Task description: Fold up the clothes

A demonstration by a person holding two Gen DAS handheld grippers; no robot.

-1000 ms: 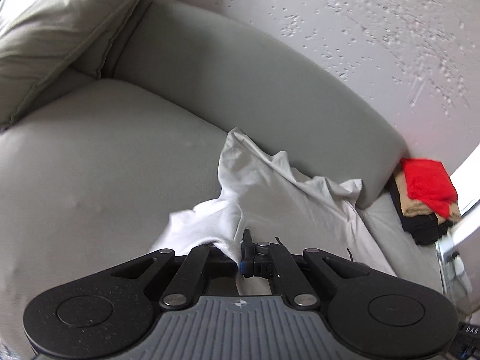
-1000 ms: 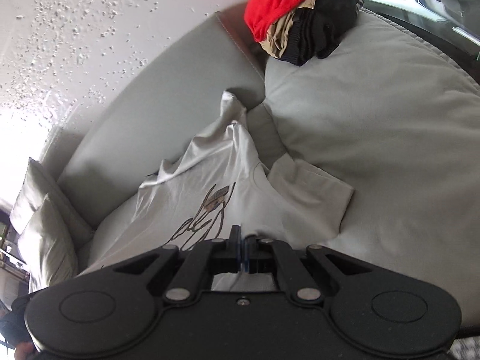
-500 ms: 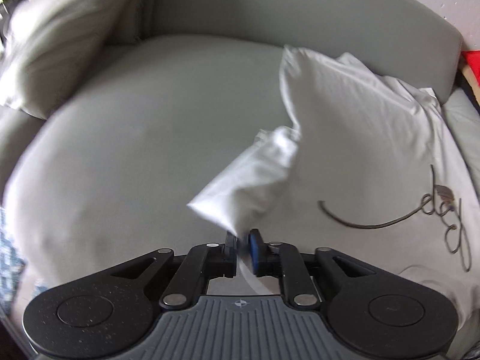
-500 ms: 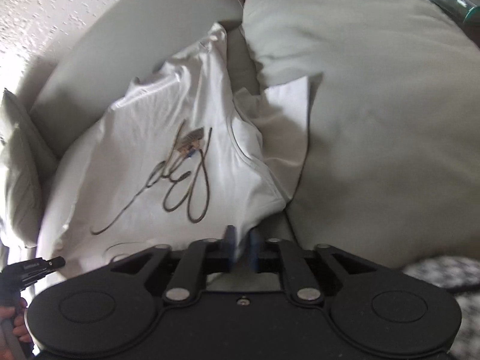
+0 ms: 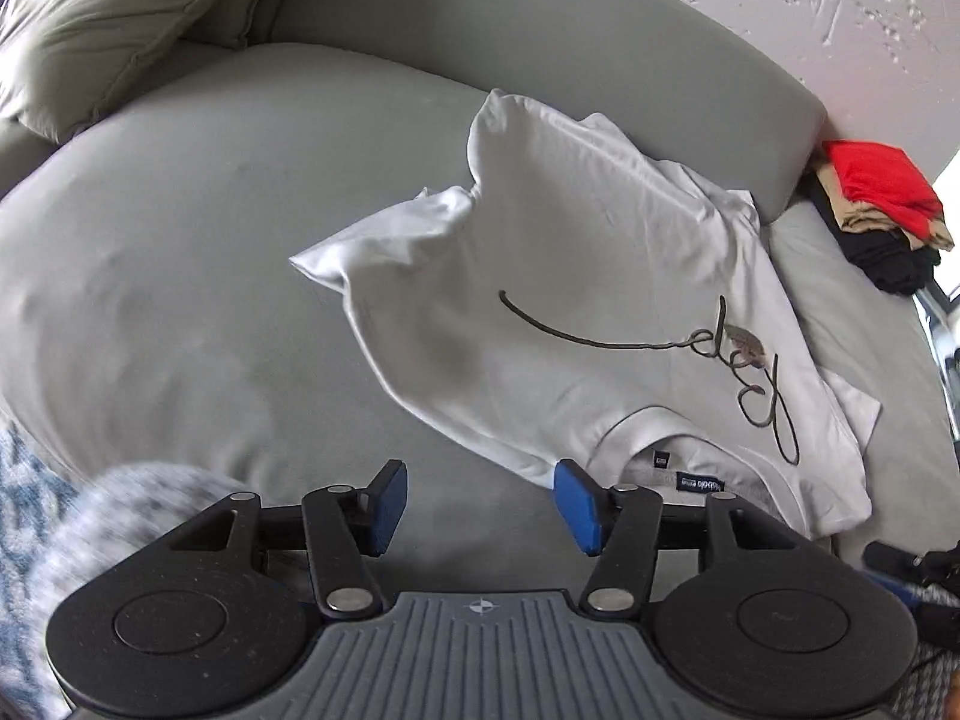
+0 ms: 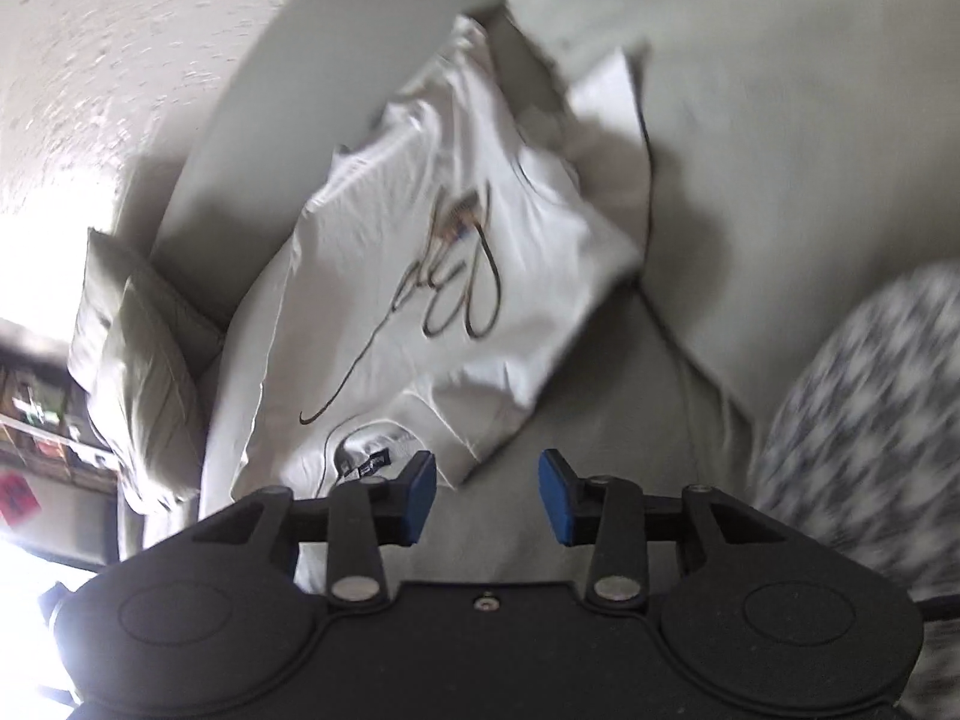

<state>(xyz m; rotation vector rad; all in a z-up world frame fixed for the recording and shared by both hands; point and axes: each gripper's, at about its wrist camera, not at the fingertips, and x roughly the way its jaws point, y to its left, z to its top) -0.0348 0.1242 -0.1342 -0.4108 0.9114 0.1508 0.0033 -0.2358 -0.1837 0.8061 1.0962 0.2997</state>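
A white T-shirt (image 5: pixel 576 300) with a dark script print lies spread face up on the grey sofa seat (image 5: pixel 180 252), its collar and label toward me and its hem up against the backrest. My left gripper (image 5: pixel 480 501) hovers just short of the shirt's near shoulder edge; its jaws are opening and nothing is between the blue pads. In the right wrist view the same T-shirt (image 6: pixel 420 276) lies ahead, and my right gripper (image 6: pixel 487 495) sits beside the shoulder corner, jaws opening, with only sofa fabric showing in the gap.
A stack of folded clothes (image 5: pixel 876 210), red on top, sits at the sofa's far right by the wall. A grey cushion (image 5: pixel 102 30) leans at the left end. A patterned blue-white fabric (image 5: pixel 24 510) fills the lower left, and a checked one (image 6: pixel 864 420) lies to the right.
Both grippers held the shirt's shoulders shut, carried it down and toward me, then let go. The shirt now lies flat and both sets of jaws stand apart.
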